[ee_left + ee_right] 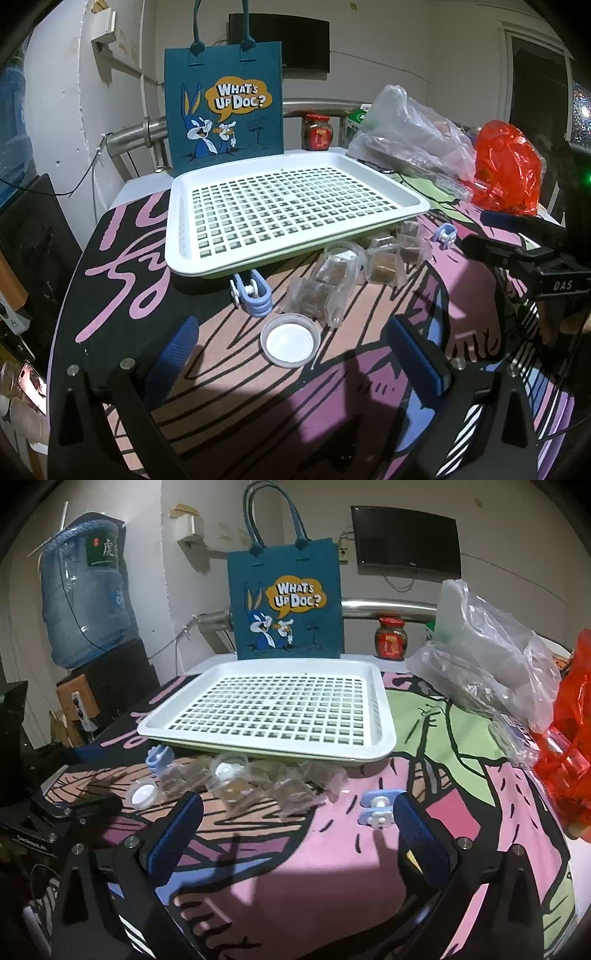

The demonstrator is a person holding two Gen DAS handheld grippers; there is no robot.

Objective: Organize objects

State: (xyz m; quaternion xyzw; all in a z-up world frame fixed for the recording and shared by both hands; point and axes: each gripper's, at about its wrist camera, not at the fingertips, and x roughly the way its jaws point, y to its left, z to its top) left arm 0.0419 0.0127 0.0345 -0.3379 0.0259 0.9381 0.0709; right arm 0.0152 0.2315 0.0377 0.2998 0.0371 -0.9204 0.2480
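Note:
A white perforated tray (295, 173) (380, 716) lies on the printed table cover. Before its near edge lie several clear plastic packets with brown contents (334, 275) (258, 786), a round white lid (290, 340) (142, 794) and two light blue clips (253, 291) (445, 234) (378, 806) (159, 758). My left gripper (299, 360) is open, its blue pads either side of the white lid, just above the table. My right gripper (295, 834) is open and empty, near the right clip. The right gripper's body shows in the left wrist view (524, 254).
A blue felt tote bag (225, 107) (286, 602) stands behind the tray. A red-lidded jar (317, 131) (390, 638), a clear plastic bag (413, 133) (491, 664) and a red plastic bag (508, 170) (569, 731) sit at the right. A water jug (85, 590) stands off the table, left.

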